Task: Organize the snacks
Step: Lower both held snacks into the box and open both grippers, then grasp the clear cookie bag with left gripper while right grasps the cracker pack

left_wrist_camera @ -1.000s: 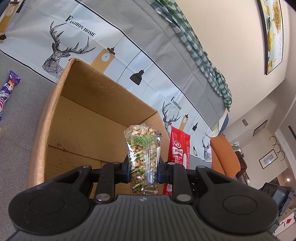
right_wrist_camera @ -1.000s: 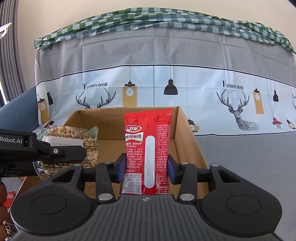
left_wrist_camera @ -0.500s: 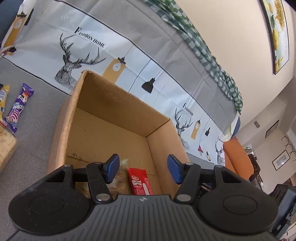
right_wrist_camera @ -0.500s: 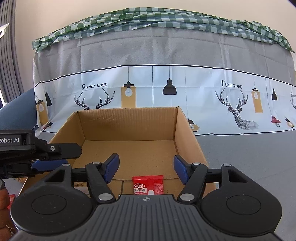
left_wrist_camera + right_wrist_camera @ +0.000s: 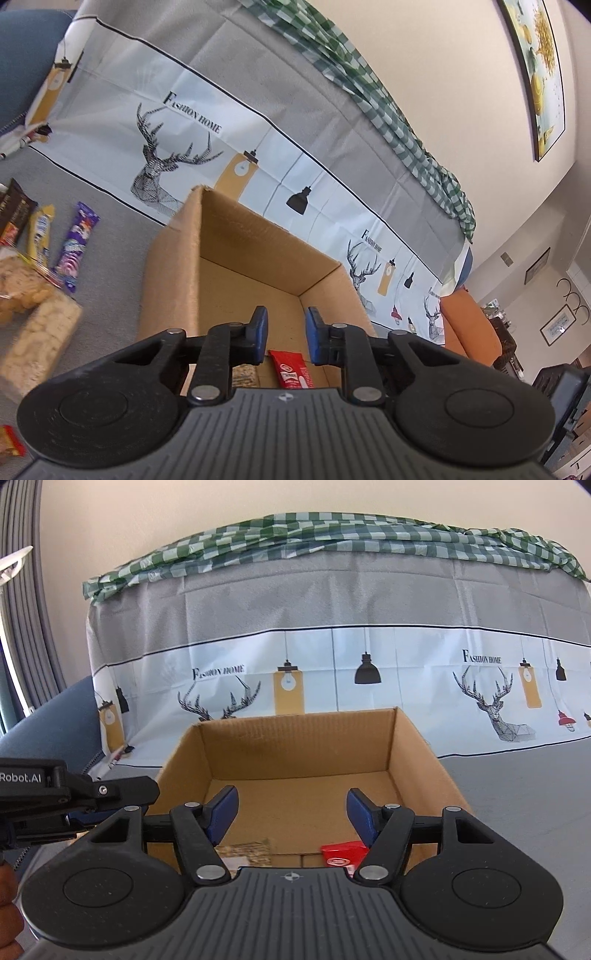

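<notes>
The box (image 5: pixel 301 760) sits open on the grey worktop (image 5: pixel 524 812), its far wall toward the deer-print cloth (image 5: pixel 369 672) that hangs behind it. Two snacks lie flat on the box floor at its near end: the red pack (image 5: pixel 341 854) toward the right wall and the nut bag (image 5: pixel 245 851) to the left of it, a strip of bare cardboard between them. The right gripper (image 5: pixel 291 814) hovers above the near edge of the box with its jaws standing wide and nothing between the blue pads (image 5: pixel 221 812). The left gripper (image 5: pixel 283 334) hovers over the same near end of the box; its jaws have just been closing and now stand narrow, a small gap left between the pads (image 5: pixel 258 332), with nothing in it. In the left wrist view the red pack (image 5: pixel 291 373) and the nut bag (image 5: pixel 243 374) show below that gripper, inside the box (image 5: pixel 170 280). More snacks lie on the worktop left of the box: a purple bar (image 5: pixel 77 245) nearest it, then a yellow bar (image 5: pixel 40 230), a dark pack (image 5: pixel 14 210), and two clear bags of pale puffs (image 5: pixel 33 339) closer to the camera. In the right wrist view the left gripper (image 5: pixel 74 794) reaches in from the left edge, just outside the box's left wall.
</notes>
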{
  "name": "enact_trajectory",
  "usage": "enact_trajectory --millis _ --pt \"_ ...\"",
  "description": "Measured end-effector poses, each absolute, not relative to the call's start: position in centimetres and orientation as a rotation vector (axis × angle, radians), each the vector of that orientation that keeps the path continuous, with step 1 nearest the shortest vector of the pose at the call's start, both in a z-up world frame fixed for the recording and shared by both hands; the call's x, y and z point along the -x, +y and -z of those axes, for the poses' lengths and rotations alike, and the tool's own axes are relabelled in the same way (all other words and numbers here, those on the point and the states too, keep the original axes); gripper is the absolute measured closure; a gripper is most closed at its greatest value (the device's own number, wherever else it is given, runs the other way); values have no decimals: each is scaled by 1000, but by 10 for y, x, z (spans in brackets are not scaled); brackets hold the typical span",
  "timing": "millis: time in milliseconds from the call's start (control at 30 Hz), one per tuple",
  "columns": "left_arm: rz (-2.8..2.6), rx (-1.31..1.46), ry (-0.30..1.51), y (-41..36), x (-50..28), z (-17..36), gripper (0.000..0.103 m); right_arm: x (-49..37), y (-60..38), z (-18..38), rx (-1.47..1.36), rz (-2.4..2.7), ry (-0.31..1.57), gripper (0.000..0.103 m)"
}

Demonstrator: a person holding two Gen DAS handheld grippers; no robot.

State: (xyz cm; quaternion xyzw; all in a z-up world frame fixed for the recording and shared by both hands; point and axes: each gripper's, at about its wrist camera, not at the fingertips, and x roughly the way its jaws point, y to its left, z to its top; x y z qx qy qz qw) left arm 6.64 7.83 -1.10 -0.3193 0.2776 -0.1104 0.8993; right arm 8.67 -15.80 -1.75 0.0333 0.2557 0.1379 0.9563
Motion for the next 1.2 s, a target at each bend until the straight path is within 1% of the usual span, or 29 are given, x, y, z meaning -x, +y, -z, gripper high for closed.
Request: enact_trajectory --millis 167,233,267,333,400,467,533,633,700,900,933,967,1000,1033,1067,1100,1167,1200 --pt "191 632 596 103 -49 8 81 -76 -132 12 -106 -302 493 37" --pt "179 614 611 113 -43 5 82 -71 -121 11 -117 -315 478 47" --pt "173 612 623 119 -42 4 82 -68 -114 10 -124 -324 472 49" --pt "163 604 644 132 -41 0 82 -61 -102 10 -138 -348 463 62" --pt "143 559 638 147 -40 -6 82 -54 -88 10 -144 -385 456 67" --pt "107 498 624 164 -40 -9 82 -47 -71 11 -139 -429 449 67" --pt "48 453 612 186 -35 -2 82 -41 -53 13 -119 -475 450 67" --pt "-56 607 691 230 -31 25 84 -33 -25 18 -77 -549 471 67" --pt "-84 704 681 251 -28 32 84 -29 -5 21 -50 -590 487 66" --pt "-121 688 740 257 -46 40 83 -28 47 44 16 -657 567 66" --pt "-117 665 749 253 -51 41 81 -31 52 49 21 -652 586 65" --pt "-111 644 760 250 -56 43 76 -35 56 53 16 -645 610 64" --pt "-103 630 772 250 -61 45 67 -39 59 58 7 -636 633 60" --pt "-88 623 789 250 -66 48 62 -43 61 62 3 -623 652 55" --pt "-73 618 809 249 -70 53 52 -47 64 66 6 -606 665 52" --pt "-68 606 826 249 -74 57 48 -51 66 70 10 -588 681 49" --pt "-89 557 850 249 -80 62 46 -59 68 78 0 -561 718 46" --pt "-94 540 858 249 -83 64 44 -63 69 80 -6 -550 731 43"
